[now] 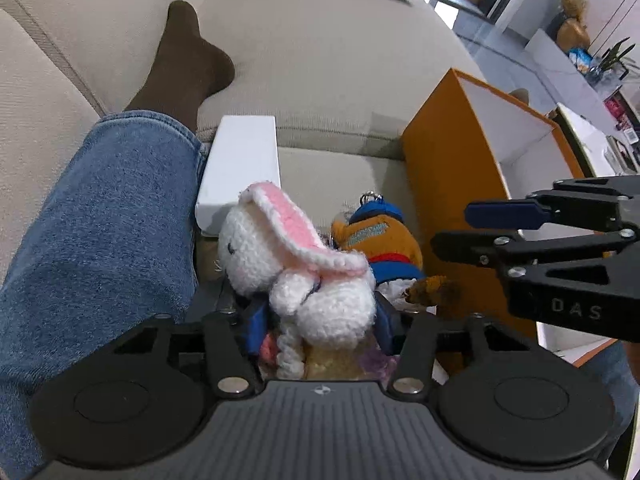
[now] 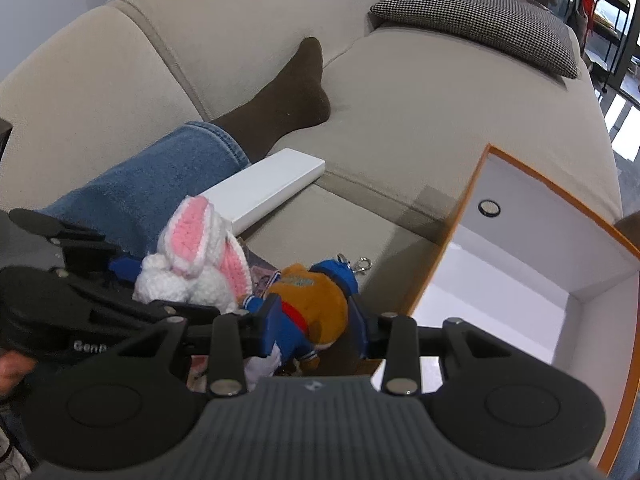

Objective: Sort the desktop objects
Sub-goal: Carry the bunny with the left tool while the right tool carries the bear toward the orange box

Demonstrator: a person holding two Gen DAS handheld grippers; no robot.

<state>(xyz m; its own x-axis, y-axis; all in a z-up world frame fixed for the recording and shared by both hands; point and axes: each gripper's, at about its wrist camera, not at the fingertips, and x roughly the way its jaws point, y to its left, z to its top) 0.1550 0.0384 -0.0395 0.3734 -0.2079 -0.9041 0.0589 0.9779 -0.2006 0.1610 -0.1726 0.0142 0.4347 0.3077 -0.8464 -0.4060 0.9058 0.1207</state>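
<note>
My left gripper (image 1: 320, 316) is shut on a white crocheted rabbit (image 1: 304, 264) with pink ears; the rabbit also shows in the right wrist view (image 2: 192, 264). My right gripper (image 2: 312, 320) is shut on an orange plush keychain toy (image 2: 316, 300) in blue clothes with a metal clasp; the toy lies right of the rabbit in the left wrist view (image 1: 384, 240). The right gripper (image 1: 496, 232) appears at the right of that view. An orange box (image 2: 452, 256) with a white inside stands at the right and holds a small dark ring (image 2: 489, 208).
All sits on a beige sofa (image 2: 400, 120). A person's leg in blue jeans (image 1: 100, 232) and a brown sock (image 1: 188, 64) lies at the left. A flat white box (image 1: 244, 164) lies beside the leg. A checkered cushion (image 2: 480, 24) lies far back.
</note>
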